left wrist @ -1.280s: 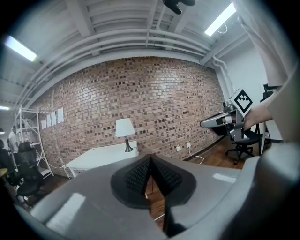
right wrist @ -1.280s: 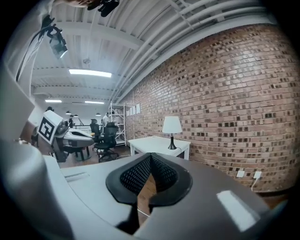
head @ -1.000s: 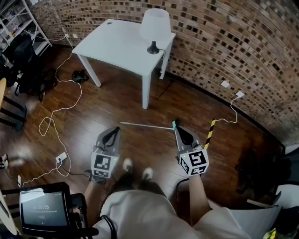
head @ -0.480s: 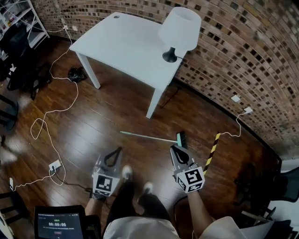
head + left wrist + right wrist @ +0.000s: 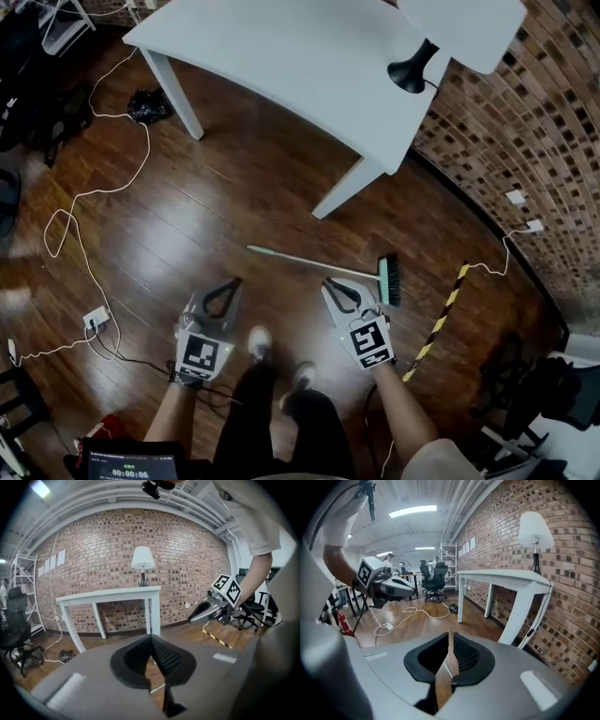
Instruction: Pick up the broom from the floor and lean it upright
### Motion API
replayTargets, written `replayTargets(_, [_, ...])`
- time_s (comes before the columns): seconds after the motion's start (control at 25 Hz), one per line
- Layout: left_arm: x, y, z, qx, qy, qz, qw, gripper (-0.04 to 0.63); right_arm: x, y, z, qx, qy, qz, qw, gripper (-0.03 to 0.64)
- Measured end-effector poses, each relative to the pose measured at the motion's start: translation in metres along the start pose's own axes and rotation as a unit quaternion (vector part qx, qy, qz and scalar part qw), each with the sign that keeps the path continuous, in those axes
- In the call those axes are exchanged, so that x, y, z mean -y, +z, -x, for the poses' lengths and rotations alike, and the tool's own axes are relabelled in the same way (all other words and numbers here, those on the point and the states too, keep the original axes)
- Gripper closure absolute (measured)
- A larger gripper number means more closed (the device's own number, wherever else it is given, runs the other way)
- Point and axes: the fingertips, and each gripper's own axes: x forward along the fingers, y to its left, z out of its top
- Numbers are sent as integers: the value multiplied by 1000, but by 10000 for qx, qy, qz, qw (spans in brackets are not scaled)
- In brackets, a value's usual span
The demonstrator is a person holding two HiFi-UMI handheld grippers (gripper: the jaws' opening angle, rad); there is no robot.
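The broom (image 5: 319, 263) lies flat on the wooden floor, not yet touched. Its pale handle runs toward 10 o'clock and its green brush head (image 5: 389, 280) sits at 2 o'clock from my right gripper (image 5: 333, 284), just beside it. This tool's jaws have just been opening, but they stand only a narrow slit apart, with nothing between them except the floor behind. My left gripper (image 5: 230, 284) has its tips together and holds nothing. It hovers near the handle's free end, which is at its 1 o'clock.

The main danger is the narrow slit. If I go down like this, I think the pads will land on top of the thin handle and roll it away toward the table leg (image 5: 349, 188) at 12 o'clock. If I grip close to the brush head, the long handle may swing and hit the white table (image 5: 309, 56) or the lamp base (image 5: 410, 73). The white cable (image 5: 84, 202) at 9 o'clock could catch my feet.

I see no container here, so nothing is held inside anything.
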Motion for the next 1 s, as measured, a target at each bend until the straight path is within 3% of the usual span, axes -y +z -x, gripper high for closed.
replayTargets(0.24, [-19, -88, -26, -363, 392, 330, 9980, 594, -13, -69, -73, -256, 353, 195, 9989, 565])
replayTargets(0.6, [-25, -183, -81, -504, 618, 709, 9943, 594, 5, -153, -140, -403, 119, -166, 9990, 561])
replayTargets(0.8, [-9, -234, -109, -585, 640, 1212, 9888, 594, 11, -199, -172, -390, 35, -316, 9987, 558])
replayTargets(1.0, [-1, -292, -134, -667, 704, 1198, 9880, 594, 12, -247, -209, -459, 161, -208, 9986, 552])
